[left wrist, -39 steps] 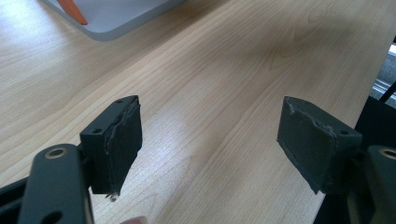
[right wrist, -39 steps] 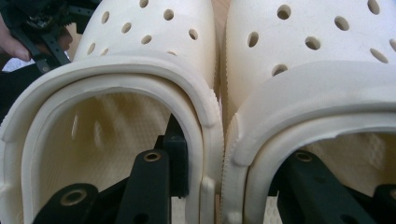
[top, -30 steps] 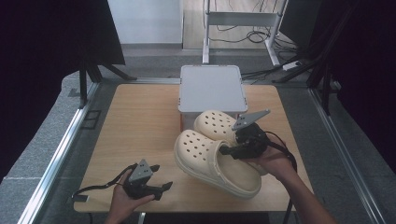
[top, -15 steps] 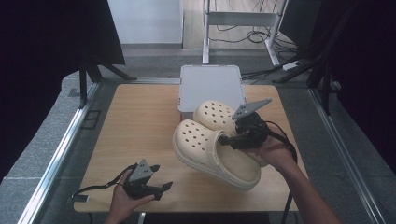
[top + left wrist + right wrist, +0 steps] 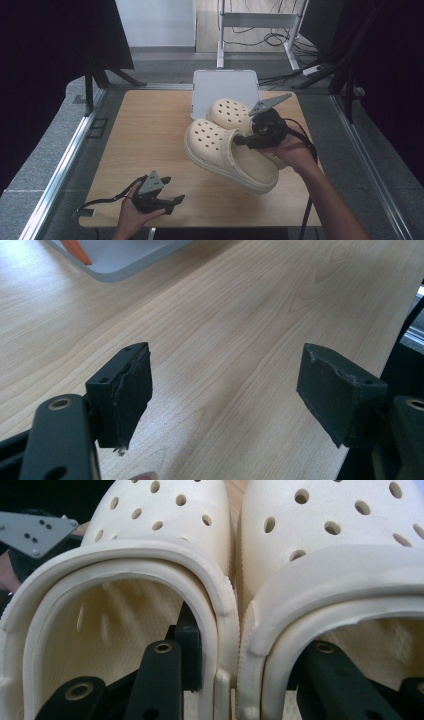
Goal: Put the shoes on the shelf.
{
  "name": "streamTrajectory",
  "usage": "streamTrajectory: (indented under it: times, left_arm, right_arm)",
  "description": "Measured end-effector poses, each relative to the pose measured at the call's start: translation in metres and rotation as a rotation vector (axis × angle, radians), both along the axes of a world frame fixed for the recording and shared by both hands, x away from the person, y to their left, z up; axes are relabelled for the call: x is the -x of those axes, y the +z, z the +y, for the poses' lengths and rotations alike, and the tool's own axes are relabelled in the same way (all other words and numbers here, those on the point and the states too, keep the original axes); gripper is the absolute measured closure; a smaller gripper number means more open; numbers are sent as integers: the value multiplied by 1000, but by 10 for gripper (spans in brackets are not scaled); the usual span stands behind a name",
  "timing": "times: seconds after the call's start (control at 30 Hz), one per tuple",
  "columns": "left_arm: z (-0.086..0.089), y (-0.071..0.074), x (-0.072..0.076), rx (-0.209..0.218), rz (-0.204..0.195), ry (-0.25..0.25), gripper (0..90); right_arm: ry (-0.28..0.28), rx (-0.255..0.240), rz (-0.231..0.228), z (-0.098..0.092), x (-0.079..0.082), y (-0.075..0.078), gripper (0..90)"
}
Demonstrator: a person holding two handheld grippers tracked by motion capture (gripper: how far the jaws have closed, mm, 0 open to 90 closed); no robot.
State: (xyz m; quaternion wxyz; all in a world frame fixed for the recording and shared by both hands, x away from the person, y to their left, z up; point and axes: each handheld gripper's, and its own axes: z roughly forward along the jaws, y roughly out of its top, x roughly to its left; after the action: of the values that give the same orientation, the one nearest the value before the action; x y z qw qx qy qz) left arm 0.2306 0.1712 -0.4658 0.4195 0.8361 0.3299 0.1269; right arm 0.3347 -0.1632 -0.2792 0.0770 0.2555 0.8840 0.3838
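The right gripper (image 5: 245,141) clamps two cream perforated foam clogs (image 5: 227,150) together, one jaw inside each. They hang above the wooden bench (image 5: 145,130). The left gripper (image 5: 172,202) is released, well apart.

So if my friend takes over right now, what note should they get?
Right gripper: shut on the pair of cream clogs, one jaw inside each shoe, pinching their inner walls together; clogs lifted, tilted above the wooden table.
Left gripper: open, holding nothing, at the table's near edge.
Grey tray sits at the far edge, behind the clogs.
Done: both clogs picked up together.
Left: probably set them down where wanted, maybe the tray.
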Motion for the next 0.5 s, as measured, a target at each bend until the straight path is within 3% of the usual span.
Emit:
streamTrajectory:
  times: [0.5]
  left_arm:
    - [0, 0, 0, -1, 0, -2, 225]
  right_arm:
    - [-7, -9, -11, 6, -19, 14, 659]
